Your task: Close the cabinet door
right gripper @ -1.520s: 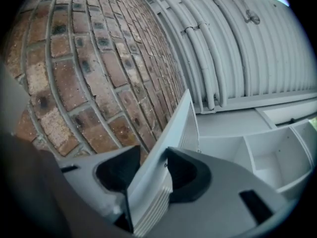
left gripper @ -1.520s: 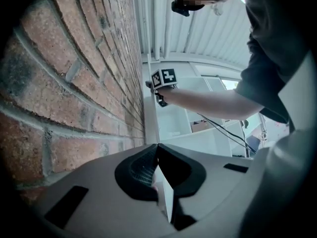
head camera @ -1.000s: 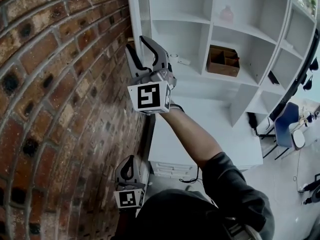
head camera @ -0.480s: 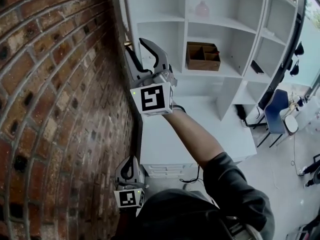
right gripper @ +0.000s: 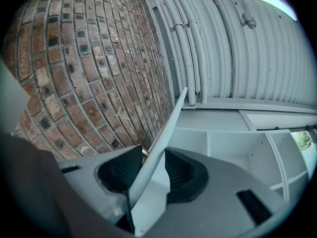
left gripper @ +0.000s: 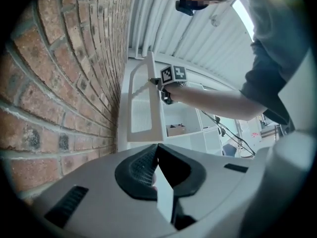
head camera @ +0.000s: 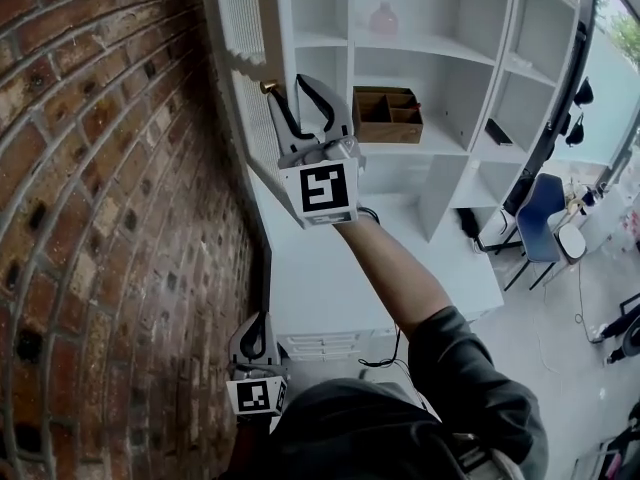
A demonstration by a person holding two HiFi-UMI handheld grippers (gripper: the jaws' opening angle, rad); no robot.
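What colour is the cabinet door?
White: the slatted cabinet door shows best in the left gripper view.

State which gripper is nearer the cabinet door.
Right. The right gripper clamps the cabinet door at its edge; the left gripper hangs low beside the brick wall, well away.

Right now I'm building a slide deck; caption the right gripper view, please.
Right gripper clamped on the edge of the white cabinet door, brick wall left, open shelves right.
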